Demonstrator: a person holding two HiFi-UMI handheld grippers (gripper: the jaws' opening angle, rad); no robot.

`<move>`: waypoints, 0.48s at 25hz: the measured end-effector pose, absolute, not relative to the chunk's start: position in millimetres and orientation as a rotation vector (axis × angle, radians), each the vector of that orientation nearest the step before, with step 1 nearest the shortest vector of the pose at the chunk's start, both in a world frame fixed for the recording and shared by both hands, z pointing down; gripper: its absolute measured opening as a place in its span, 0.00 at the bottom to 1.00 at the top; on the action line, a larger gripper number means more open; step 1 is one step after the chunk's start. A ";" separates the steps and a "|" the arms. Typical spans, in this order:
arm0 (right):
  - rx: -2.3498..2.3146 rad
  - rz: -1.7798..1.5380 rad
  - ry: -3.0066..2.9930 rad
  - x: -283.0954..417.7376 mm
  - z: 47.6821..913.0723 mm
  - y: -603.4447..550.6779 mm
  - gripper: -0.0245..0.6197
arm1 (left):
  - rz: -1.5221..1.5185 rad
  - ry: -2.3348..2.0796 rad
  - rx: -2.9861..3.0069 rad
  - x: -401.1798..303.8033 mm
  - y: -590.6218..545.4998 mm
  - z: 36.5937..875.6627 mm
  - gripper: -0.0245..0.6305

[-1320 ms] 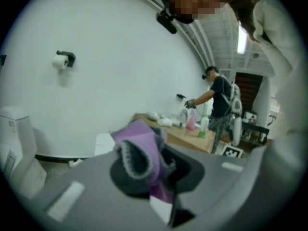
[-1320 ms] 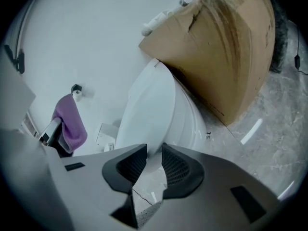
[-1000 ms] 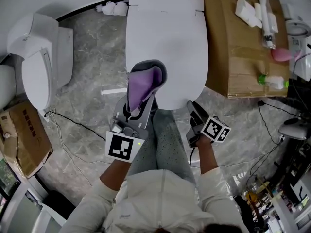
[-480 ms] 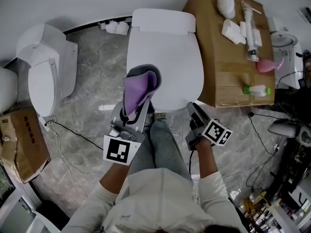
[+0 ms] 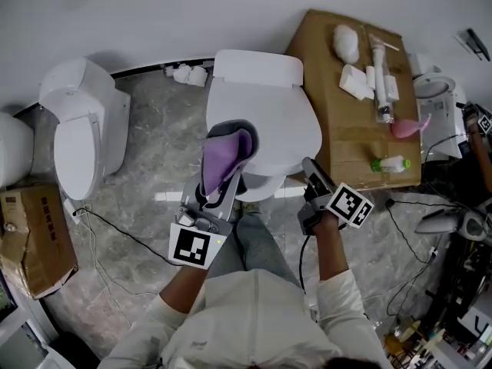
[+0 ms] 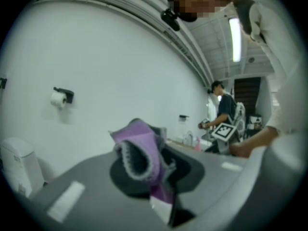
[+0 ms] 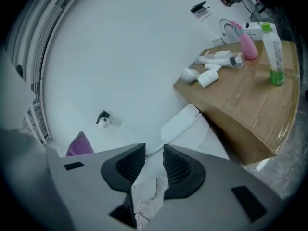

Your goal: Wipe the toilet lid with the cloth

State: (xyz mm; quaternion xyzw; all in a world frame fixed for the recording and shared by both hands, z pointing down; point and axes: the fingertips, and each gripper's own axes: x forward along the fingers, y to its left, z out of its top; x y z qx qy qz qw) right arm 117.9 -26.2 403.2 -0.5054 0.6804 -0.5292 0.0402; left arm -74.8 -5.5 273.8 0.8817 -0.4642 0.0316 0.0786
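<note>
L hand-held gripper [image 5: 221, 177] clamps purple cloth [image 5: 227, 151], bunched btwn its jaws; R hand-held gripper [image 5: 310, 169] part-open, jaws just been opening, pale scrap [image 7: 147, 196] low btwn them, unpinched; beyond, cloth hangs over near edge of shut toilet lid [image 5: 280, 121].

The toilet lid [image 5: 265, 121] lies between a second toilet [image 5: 81, 129], left, and a cardboard box [image 5: 350, 133], right.

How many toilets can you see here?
2 for sure: the toilet in the middle, lid shut, and a second toilet left of it. A white shape cut off at the left edge may be a third.
</note>
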 end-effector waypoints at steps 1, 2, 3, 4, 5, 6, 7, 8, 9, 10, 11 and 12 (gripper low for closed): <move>-1.549 -1.611 2.084 118.1 397.1 -33.3 0.23 | 0.090 -1.390 2.644 -75.9 -6.7 270.2 0.11; -1.548 -1.602 2.081 118.2 391.3 -40.7 0.23 | 0.084 -1.394 2.646 -77.5 -8.3 266.9 0.11; -1.550 -1.591 2.080 118.4 385.6 -48.4 0.23 | 0.078 -1.399 2.648 -79.1 -10.2 263.7 0.11; -1.555 -1.580 2.083 118.7 380.0 -56.3 0.23 | 0.072 -1.403 2.649 -80.7 -12.0 260.8 0.11; -1.561 -1.570 2.088 118.9 374.4 -64.1 0.23 | 0.066 -1.407 2.652 -82.2 -13.6 257.9 0.11; -1.565 -1.562 2.092 119.2 368.9 -71.9 0.23 | 0.061 -1.410 2.654 -83.7 -14.8 255.0 0.11; -1.566 -1.559 2.092 119.5 363.7 -79.5 0.23 | 0.053 -1.413 2.657 -85.4 -15.7 252.0 0.11; -1.566 -1.558 2.090 120.0 358.8 -87.2 0.23 | 0.046 -1.417 2.660 -86.9 -16.7 248.8 0.11; -1.568 -1.558 2.090 120.7 354.1 -94.9 0.23 | 0.040 -1.420 2.665 -88.0 -17.8 245.8 0.11; -1.572 -1.557 2.091 121.6 349.4 -102.8 0.23 | 0.037 -1.421 2.669 -88.8 -19.0 243.1 0.11; -1.577 -1.555 2.092 122.5 344.8 -110.9 0.23 | 0.036 -1.421 2.673 -89.5 -20.1 241.0 0.11; -1.582 -1.551 2.091 123.3 340.4 -119.2 0.23 | 0.037 -1.420 2.678 -90.1 -21.0 239.4 0.11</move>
